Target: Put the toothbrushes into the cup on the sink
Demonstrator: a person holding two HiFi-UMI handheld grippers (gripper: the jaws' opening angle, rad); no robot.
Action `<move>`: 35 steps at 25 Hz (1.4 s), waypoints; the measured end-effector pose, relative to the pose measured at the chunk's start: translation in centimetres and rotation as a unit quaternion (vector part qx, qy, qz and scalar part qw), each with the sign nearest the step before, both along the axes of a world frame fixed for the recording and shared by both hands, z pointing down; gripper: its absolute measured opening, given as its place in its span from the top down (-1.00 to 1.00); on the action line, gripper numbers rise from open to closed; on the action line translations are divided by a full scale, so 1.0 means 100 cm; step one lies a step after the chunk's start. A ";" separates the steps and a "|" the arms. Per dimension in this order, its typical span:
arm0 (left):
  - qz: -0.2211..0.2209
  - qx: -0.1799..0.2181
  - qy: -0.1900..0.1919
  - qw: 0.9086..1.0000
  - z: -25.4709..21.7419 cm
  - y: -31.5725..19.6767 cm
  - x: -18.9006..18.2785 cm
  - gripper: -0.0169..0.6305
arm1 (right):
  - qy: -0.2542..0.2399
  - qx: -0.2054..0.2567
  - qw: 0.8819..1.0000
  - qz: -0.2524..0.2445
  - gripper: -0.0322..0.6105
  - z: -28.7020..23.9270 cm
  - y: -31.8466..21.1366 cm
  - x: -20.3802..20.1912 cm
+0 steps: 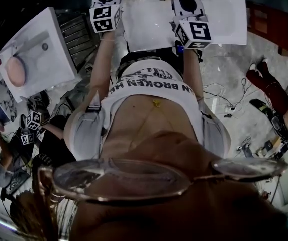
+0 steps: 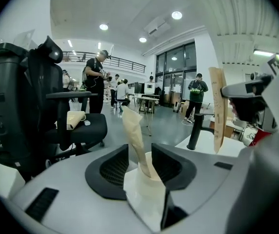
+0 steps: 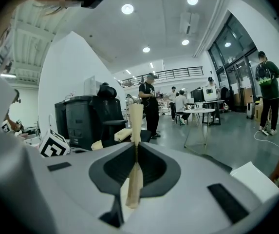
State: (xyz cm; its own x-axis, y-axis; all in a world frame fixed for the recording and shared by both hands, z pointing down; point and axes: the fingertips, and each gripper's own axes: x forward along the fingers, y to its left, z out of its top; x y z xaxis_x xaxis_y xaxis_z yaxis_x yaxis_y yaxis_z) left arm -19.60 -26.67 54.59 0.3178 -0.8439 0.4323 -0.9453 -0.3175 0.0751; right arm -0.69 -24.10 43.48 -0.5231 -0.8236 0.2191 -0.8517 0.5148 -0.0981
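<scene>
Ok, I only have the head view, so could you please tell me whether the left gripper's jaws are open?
Observer: Yes, the left gripper is open, with a beige toothbrush standing between its jaws.
Operator: Is that toothbrush in the cup?
Observer: Its lower end sits in what looks like a white cup below the jaws.
Operator: And the right gripper?
Observer: The right gripper is shut on a second beige toothbrush.
</scene>
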 end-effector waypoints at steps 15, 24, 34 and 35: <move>-0.031 -0.004 0.020 0.999 -0.003 0.007 -0.029 0.39 | 0.011 0.008 1.000 -0.014 0.79 0.013 -0.039 -0.023; -0.050 -0.007 0.040 0.998 -0.003 0.059 -0.005 0.39 | -0.013 0.024 0.998 -0.060 0.79 0.003 -0.022 -0.039; -0.086 -0.011 0.057 0.995 -0.016 0.065 -0.036 0.39 | -0.035 0.032 0.992 -0.120 0.79 -0.010 -0.049 -0.111; -0.088 -0.010 0.058 0.994 -0.016 0.065 -0.038 0.39 | -0.033 0.030 0.991 -0.124 0.79 -0.005 -0.052 -0.116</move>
